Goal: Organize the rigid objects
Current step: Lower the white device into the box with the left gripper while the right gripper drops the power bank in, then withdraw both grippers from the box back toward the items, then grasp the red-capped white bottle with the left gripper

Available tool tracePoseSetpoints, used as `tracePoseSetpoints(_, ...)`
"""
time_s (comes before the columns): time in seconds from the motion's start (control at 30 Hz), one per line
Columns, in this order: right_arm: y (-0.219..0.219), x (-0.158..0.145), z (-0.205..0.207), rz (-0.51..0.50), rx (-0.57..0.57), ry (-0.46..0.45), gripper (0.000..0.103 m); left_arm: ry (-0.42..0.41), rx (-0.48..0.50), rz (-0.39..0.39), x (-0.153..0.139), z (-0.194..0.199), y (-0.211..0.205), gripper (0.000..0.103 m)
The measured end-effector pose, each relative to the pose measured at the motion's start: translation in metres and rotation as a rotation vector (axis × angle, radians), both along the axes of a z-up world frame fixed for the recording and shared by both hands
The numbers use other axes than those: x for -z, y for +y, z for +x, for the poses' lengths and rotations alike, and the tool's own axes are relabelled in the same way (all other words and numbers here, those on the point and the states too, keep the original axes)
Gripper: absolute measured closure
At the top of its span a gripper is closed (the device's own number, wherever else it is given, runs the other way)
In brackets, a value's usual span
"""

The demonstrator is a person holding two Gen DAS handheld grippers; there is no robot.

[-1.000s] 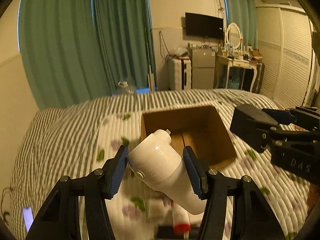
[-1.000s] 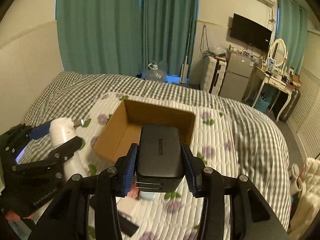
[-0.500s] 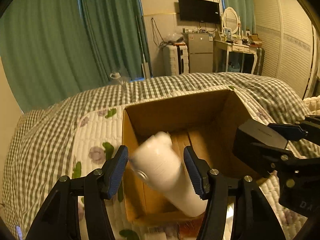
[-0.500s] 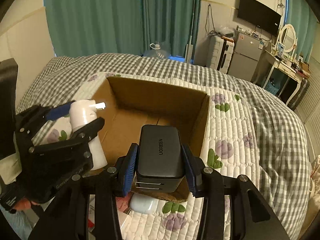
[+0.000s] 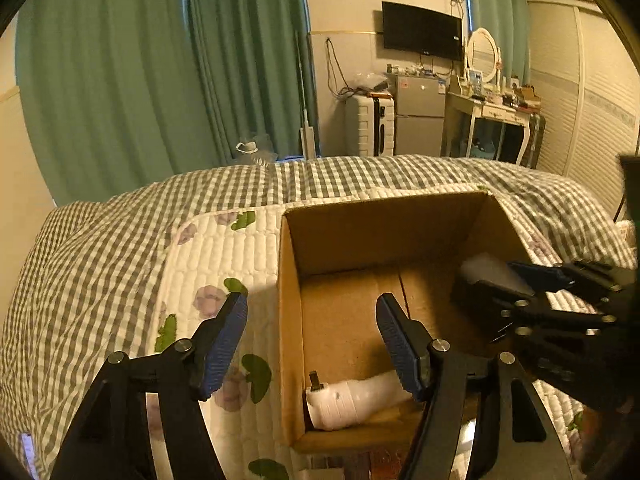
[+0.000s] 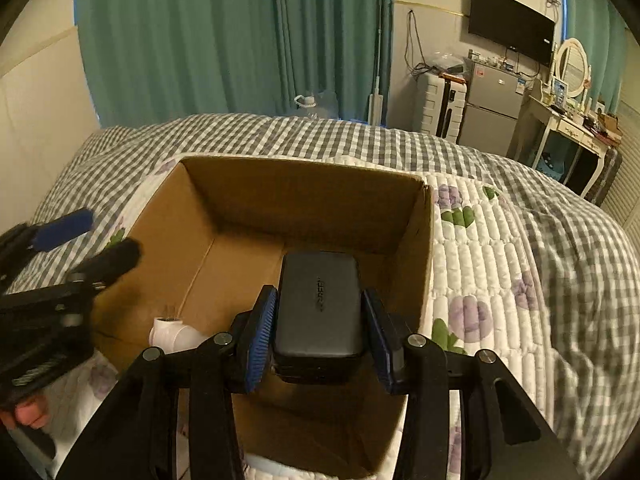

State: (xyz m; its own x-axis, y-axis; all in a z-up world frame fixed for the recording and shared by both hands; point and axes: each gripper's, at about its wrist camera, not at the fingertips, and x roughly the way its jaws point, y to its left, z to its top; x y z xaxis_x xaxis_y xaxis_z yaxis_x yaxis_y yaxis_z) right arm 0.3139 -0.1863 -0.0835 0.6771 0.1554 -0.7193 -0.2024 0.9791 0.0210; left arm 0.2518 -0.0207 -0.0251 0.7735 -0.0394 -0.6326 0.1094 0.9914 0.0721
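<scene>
An open cardboard box (image 5: 384,216) sits on the bed. A white plastic device (image 5: 352,398) lies on its side on the box floor at the near left corner; it also shows in the right wrist view (image 6: 176,334). My left gripper (image 5: 312,336) is open and empty above the box's left wall. My right gripper (image 6: 318,334) is shut on a black UGREEN charger (image 6: 318,304) and holds it over the inside of the box (image 6: 308,192). The right gripper with the charger (image 5: 492,284) shows at the right of the left wrist view.
The box rests on a white floral quilt (image 5: 208,264) over a grey checked bedspread (image 6: 520,184). Small items lie on the quilt at the box's near edge, mostly hidden. Green curtains, a suitcase, a fridge and a dressing table stand beyond the bed.
My left gripper opened and let go of the white device, which now lies in the box. My right gripper moved forward with the charger, over the box.
</scene>
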Motion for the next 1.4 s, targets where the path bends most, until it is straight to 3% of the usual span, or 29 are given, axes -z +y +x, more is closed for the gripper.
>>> tracePoseSetpoints(0.07, -0.003, -0.006, -0.008, -0.003, 0.012, -0.023, 0.043, -0.004, 0.002, -0.017, -0.006, -0.012, 0.003, 0.029)
tracePoseSetpoints(0.1, -0.005, -0.011, -0.014, 0.003, 0.011, -0.022, 0.043, -0.003, 0.006, -0.021, -0.008, -0.018, 0.005, 0.023)
tracePoseSetpoints(0.27, -0.012, -0.031, -0.056, -0.047, 0.030, -0.034, 0.038, 0.005, -0.001, -0.005, -0.016, -0.056, 0.008, 0.014)
tracePoseSetpoints(0.3, -0.014, -0.035, -0.065, -0.056, 0.034, -0.042, 0.032, 0.011, -0.007, 0.001, -0.016, -0.063, 0.007, 0.013)
tracePoseSetpoints(0.43, -0.017, -0.042, -0.107, -0.079, 0.038, -0.063, 0.028, 0.043, -0.028, 0.016, -0.006, -0.097, 0.012, 0.013)
tracePoseSetpoints(0.5, -0.017, -0.037, -0.124, -0.082, 0.040, -0.049, 0.023, 0.058, -0.048, 0.021, 0.003, -0.112, 0.013, 0.013)
tracePoseSetpoints(0.7, -0.011, -0.004, -0.160, -0.066, 0.029, -0.016, 0.021, 0.124, -0.049, -0.006, 0.038, -0.140, 0.008, 0.013)
tracePoseSetpoints(0.9, -0.020, 0.040, -0.154, -0.070, 0.071, 0.078, 0.021, 0.194, -0.080, -0.013, 0.070, -0.143, -0.002, 0.013)
tracePoseSetpoints(1.07, -0.039, 0.049, -0.149, -0.013, 0.128, 0.114, 0.021, 0.214, -0.055, -0.013, 0.084, -0.136, -0.017, 0.014)
tracePoseSetpoints(1.13, -0.043, 0.052, -0.148, 0.004, 0.134, 0.131, 0.021, 0.232, -0.059, 0.001, 0.093, -0.130, -0.022, 0.019)
tracePoseSetpoints(1.2, -0.043, 0.055, -0.147, 0.007, 0.141, 0.141, 0.021, 0.256, -0.061, 0.002, 0.101, -0.125, -0.024, 0.034)
tracePoseSetpoints(1.33, -0.037, 0.059, -0.145, -0.020, 0.132, 0.153, 0.021, 0.285, -0.036, -0.046, 0.113, -0.119, -0.025, 0.054)
tracePoseSetpoints(1.37, -0.034, 0.061, -0.144, -0.032, 0.127, 0.156, 0.021, 0.280, -0.012, -0.050, 0.113, -0.119, -0.027, 0.065)
tracePoseSetpoints(1.4, -0.032, 0.062, -0.144, -0.044, 0.123, 0.158, 0.021, 0.276, -0.010, -0.050, 0.113, -0.120, -0.027, 0.065)
